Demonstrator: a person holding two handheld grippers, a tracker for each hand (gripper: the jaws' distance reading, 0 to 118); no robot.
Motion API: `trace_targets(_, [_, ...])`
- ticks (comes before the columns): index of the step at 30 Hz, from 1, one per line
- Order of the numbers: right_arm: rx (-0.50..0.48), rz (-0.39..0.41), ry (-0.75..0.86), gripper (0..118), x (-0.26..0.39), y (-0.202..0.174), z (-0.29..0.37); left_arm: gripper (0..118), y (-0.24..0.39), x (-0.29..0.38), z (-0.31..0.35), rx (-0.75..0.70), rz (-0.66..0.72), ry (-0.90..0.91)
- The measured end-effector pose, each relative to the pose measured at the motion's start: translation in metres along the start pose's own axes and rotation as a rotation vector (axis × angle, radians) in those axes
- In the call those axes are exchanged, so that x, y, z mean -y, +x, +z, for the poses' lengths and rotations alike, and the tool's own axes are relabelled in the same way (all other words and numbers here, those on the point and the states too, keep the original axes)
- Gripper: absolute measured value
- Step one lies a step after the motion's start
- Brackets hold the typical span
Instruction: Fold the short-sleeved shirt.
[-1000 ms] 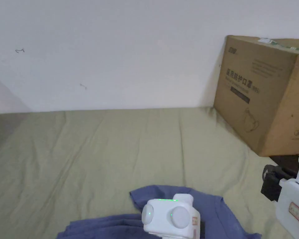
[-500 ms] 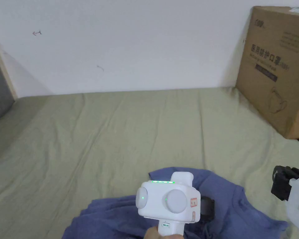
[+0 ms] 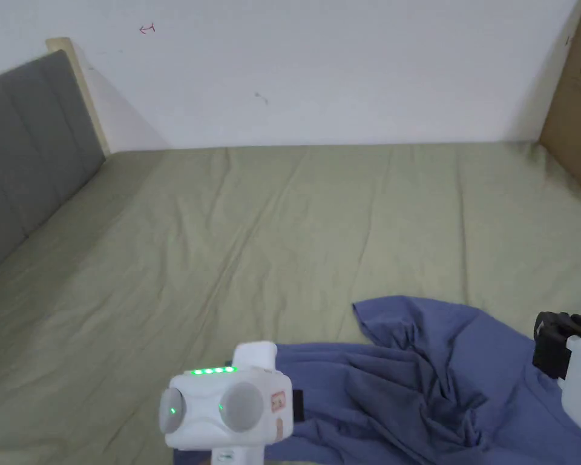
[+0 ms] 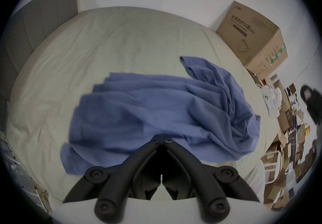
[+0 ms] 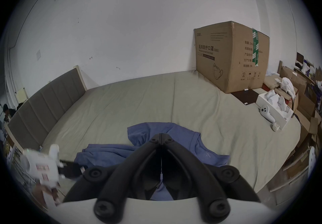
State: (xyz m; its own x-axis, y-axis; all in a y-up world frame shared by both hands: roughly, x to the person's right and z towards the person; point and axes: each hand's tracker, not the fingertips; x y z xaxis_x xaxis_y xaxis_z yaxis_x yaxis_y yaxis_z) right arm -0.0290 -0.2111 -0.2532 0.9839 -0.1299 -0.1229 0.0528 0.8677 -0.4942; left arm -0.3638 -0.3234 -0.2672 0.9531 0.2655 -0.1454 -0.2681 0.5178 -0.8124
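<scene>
Both claws, left claw (image 4: 161, 135) and right claw (image 5: 161, 134), are sitting closed and empty above the crumpled shirt (image 4: 156, 114); spreading it flat on the bed (image 3: 283, 242) is likely next.

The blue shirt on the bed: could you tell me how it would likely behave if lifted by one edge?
The blue shirt lies crumpled in soft folds on the green sheet, so it would probably droop limply. The thin-looking fabric suggests it is light. Its bunched right side would likely trail and unfurl unevenly.
</scene>
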Motion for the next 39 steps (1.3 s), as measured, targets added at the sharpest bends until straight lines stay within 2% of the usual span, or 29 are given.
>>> trace_targets(1, [-0.004,0.007,-0.005,0,0.000,-0.001,-0.002,34,-0.011,-0.015,0.002,0.006,0.052,0.005])
trace_targets(2, [-0.006,0.010,-0.010,0,0.001,0.000,-0.005,70,-0.020,-0.032,0.003,0.026,0.085,0.013])
trace_targets(3, [-0.004,0.010,-0.015,0,0.002,0.000,-0.007,100,-0.029,-0.049,0.000,0.022,0.072,0.013])
trace_targets(4, [-0.004,0.009,-0.021,0,0.002,0.001,-0.009,100,-0.035,-0.065,-0.006,0.010,0.067,0.012])
trace_targets(6, [0.002,0.006,-0.039,0,0.004,0.004,-0.016,111,-0.042,-0.092,-0.018,-0.077,0.031,0.005])
trace_targets(8, [0.017,0.002,-0.054,0,0.007,0.007,-0.024,105,-0.046,-0.115,-0.040,-0.110,0.038,-0.023])
trace_targets(13, [0.040,-0.002,-0.109,0,0.014,0.017,-0.042,105,-0.056,-0.120,-0.111,-0.113,0.086,-0.188])
trace_targets(14, [0.041,0.002,-0.116,0,0.016,0.020,-0.045,101,-0.057,-0.116,-0.122,-0.116,0.083,-0.199])
trace_targets(15, [0.045,0.004,-0.125,0,0.017,0.022,-0.049,89,-0.058,-0.112,-0.129,-0.121,0.092,-0.197])
trace_targets(16, [0.053,0.003,-0.136,0,0.018,0.024,-0.052,83,-0.059,-0.102,-0.133,-0.191,0.080,-0.183])
trace_targets(18, [0.056,-0.005,-0.155,0,0.020,0.027,-0.058,79,-0.054,-0.100,-0.129,-0.164,0.077,-0.153])
trace_targets(20, [0.056,-0.002,-0.169,0,0.022,0.028,-0.063,47,-0.047,-0.101,-0.119,-0.221,0.009,-0.118])
trace_targets(22, [0.065,0.001,-0.178,0,0.024,0.029,-0.067,8,-0.043,-0.100,-0.117,-0.272,-0.029,-0.102])
trace_targets(28, [0.041,0.023,-0.197,0,0.027,0.048,-0.082,8,-0.043,-0.105,-0.092,-0.235,-0.006,-0.072])
trace_targets(32, [-0.065,-0.050,-0.217,0,0.005,0.064,-0.113,7,-0.048,-0.116,-0.055,-0.130,0.029,0.014])
trace_targets(33, [-0.080,-0.044,-0.242,1,-0.004,0.068,-0.125,7,-0.046,-0.119,-0.046,-0.130,0.017,0.025])
trace_targets(35, [-0.045,0.001,-0.295,4,-0.024,0.068,-0.153,7,-0.044,-0.125,-0.025,-0.123,0.015,0.087])
trace_targets(36, [-0.039,0.020,-0.298,11,-0.032,0.072,-0.170,7,-0.048,-0.127,-0.017,-0.119,0.016,0.108])
trace_targets(38, [-0.056,0.045,-0.364,62,-0.048,0.071,-0.210,7,-0.048,-0.131,-0.002,-0.117,0.013,0.130])
trace_targets(39, [-0.069,0.045,-0.404,80,-0.053,0.071,-0.230,7,-0.048,-0.131,0.003,-0.112,0.013,0.138])
